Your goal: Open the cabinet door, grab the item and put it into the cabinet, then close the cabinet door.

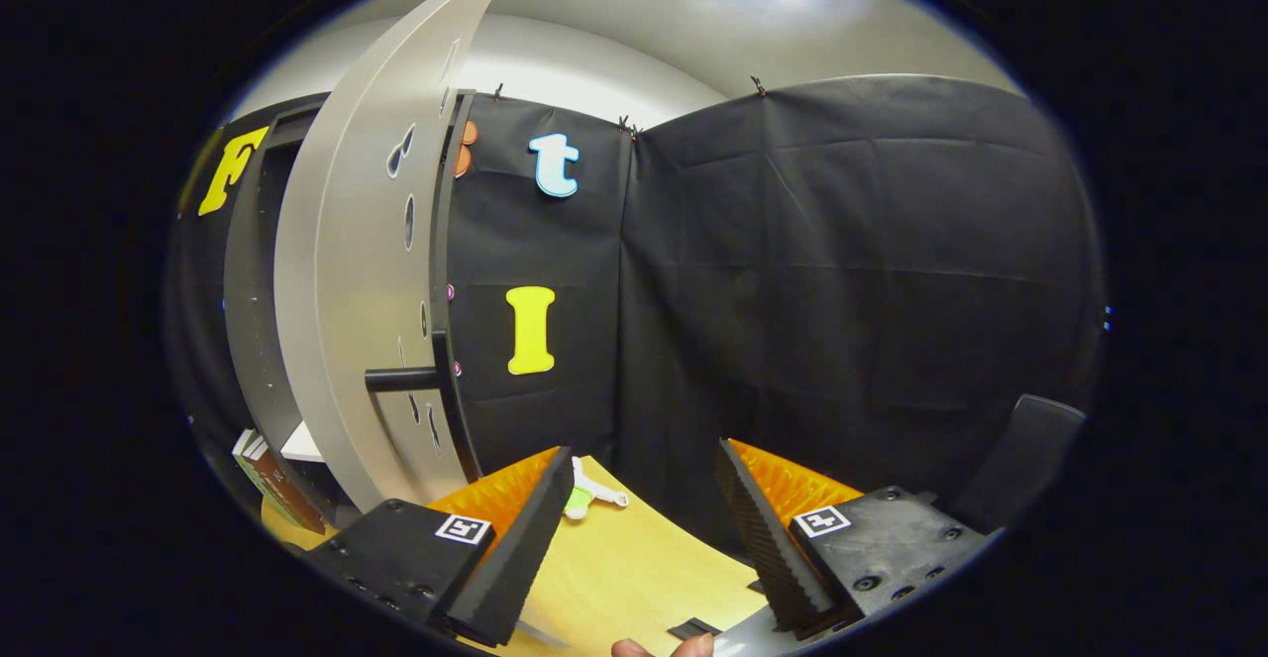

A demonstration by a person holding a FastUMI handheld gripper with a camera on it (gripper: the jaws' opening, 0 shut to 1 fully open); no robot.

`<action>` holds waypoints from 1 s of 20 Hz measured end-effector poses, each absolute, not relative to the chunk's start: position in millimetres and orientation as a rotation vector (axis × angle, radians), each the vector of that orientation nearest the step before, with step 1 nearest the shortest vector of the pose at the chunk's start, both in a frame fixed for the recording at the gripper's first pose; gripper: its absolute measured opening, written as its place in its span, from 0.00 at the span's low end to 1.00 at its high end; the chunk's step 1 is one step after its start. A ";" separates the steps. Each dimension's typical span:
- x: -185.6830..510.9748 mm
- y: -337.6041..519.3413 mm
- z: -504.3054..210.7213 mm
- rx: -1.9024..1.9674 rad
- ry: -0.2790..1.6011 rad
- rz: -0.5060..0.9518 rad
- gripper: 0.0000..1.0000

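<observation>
Grey door [367,271] stands open at my ten o'clock, hiding most of the cabinet [253,290]. My gripper [644,508] gapes empty; a small green-white item [584,498] on the table [634,578] lies half behind one finger.

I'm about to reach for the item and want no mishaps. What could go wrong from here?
1. The grey cabinet door stands open beside the open, empty tool; swinging toward the cabinet could clip the door or its black bar handle.
2. The small white and green item lies on the wooden table close against one finger, so a closing grasp might nudge it away.
</observation>
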State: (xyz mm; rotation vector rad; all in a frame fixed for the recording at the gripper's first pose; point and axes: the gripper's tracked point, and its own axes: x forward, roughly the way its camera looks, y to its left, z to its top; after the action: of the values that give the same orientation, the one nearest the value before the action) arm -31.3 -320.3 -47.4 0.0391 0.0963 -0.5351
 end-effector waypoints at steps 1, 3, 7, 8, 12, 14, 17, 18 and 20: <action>-32.4 -315.2 -47.2 0.039 0.096 -0.528 0.95; -35.0 -294.4 -50.5 0.051 0.100 -0.509 0.95; -35.1 -280.3 -50.5 0.074 0.104 -0.482 0.95; -33.5 -274.4 -50.3 0.077 0.107 -0.472 0.95; -30.7 -248.7 -51.3 0.093 0.117 -0.420 0.95; -26.5 -230.1 -52.1 0.102 0.120 -0.379 0.95; -18.7 -202.3 -52.3 0.109 0.124 -0.315 0.95; -15.7 -191.2 -52.3 0.112 0.128 -0.293 0.95; -9.4 -169.0 -52.7 0.115 0.134 -0.248 0.95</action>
State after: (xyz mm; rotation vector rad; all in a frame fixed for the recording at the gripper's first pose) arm -9.4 -169.0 -52.7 0.1148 0.1341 -0.2480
